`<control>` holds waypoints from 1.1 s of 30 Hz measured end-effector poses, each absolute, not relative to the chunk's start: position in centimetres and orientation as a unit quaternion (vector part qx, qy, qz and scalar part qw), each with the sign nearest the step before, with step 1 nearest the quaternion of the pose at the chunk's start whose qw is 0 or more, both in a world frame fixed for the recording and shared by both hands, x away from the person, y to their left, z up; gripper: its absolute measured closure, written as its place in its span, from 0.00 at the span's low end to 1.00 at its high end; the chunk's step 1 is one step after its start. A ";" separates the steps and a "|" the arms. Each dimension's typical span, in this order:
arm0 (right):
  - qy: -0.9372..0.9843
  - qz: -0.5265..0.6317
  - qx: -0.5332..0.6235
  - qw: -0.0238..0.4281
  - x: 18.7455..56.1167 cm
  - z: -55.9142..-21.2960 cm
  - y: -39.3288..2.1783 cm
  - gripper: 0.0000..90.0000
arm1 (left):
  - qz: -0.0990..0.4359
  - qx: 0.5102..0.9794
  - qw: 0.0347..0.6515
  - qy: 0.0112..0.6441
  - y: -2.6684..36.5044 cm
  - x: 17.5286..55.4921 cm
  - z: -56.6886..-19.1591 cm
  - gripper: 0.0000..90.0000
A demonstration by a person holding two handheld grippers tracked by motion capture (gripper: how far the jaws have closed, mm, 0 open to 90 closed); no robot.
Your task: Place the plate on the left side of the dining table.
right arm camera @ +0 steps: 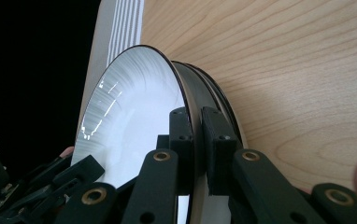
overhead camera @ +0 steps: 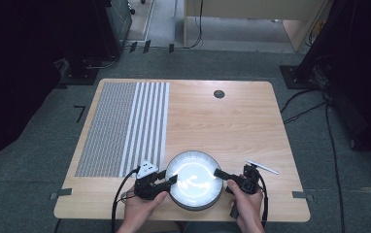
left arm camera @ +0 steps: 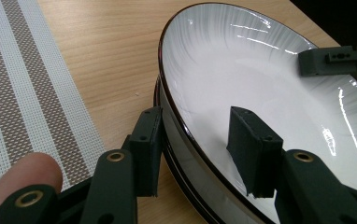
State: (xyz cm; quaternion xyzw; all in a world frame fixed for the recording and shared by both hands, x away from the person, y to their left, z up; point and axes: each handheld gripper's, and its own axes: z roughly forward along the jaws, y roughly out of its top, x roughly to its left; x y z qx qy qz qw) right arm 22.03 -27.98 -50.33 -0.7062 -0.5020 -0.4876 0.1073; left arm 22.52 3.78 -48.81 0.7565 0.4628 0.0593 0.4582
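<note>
A round bowl (overhead camera: 194, 174), white inside with a dark outer wall, rests on the wooden table (overhead camera: 232, 121) near its front edge. My left gripper (overhead camera: 170, 178) stands at the bowl's left rim. In the left gripper view its jaws straddle the rim of the bowl (left arm camera: 242, 84), one outside and one inside, and the left gripper (left arm camera: 197, 126) is open with the inner pad clear of the wall. My right gripper (overhead camera: 218, 173) is at the right rim. In the right gripper view the right gripper (right arm camera: 197, 114) is shut on the edge of the bowl (right arm camera: 130, 116).
A grey and white striped placemat (overhead camera: 123, 126) covers the table's left part. A thin white stick (overhead camera: 262, 167) lies just right of my right hand. A dark round cap (overhead camera: 219, 94) sits in the table near its far edge. The table's front edge is close below the bowl.
</note>
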 end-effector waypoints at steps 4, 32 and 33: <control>-0.507 -0.491 -0.700 0.107 21.9 -50.1 -27.6 0.93 | 0.061 0.754 0.462 0.463 3.9 22.4 -48.5 0.63; -0.532 -0.511 -0.669 0.089 25.4 -43.9 -22.2 0.94 | 0.045 0.708 0.485 0.512 9.9 25.5 -42.4 0.78; -0.531 -0.511 -0.669 0.091 25.6 -43.7 -21.9 0.94 | 0.048 0.708 0.483 0.513 10.1 25.7 -42.1 0.78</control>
